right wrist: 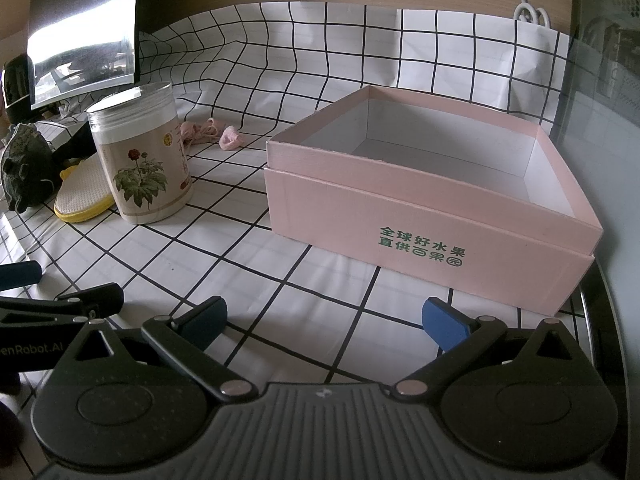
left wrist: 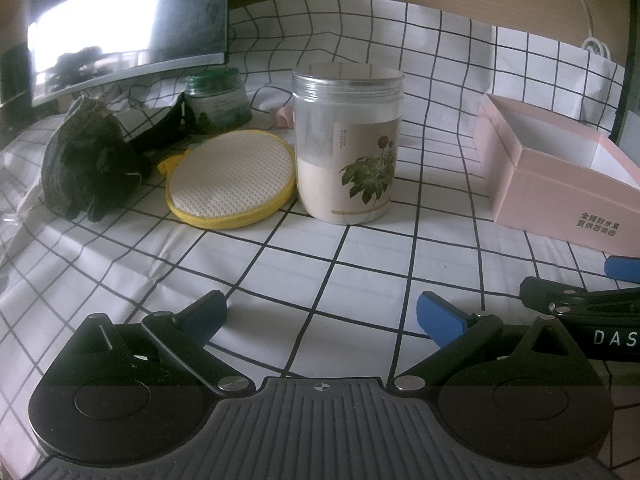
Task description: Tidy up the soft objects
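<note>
While both grippers hover low over the checked tablecloth [left wrist: 320, 248], nothing is in either one. The left gripper [left wrist: 322, 318] has its blue-padded fingers spread wide with only cloth between them, and the right gripper [right wrist: 324, 320] is just as wide apart, gripping nothing.

Straight ahead in the left wrist view stands a clear jar [left wrist: 347, 142] with a flower label, part filled with pale powder. Touching its left side lies a round yellow-rimmed pad [left wrist: 232, 178], flat on the cloth. Further left sits a dark bundle of soft fabric [left wrist: 90, 170], with a black strap [left wrist: 160, 126] trailing behind it toward a green-lidded jar [left wrist: 219, 98].

Over to the right wrist view: the pink box [right wrist: 424, 216] is open, its white inside bare, green print on its front wall. Behind the clear jar, small pink soft pieces [right wrist: 210, 134] lie on the cloth, well apart from the box. A white paper bag [right wrist: 536, 60] stands at the back.
</note>
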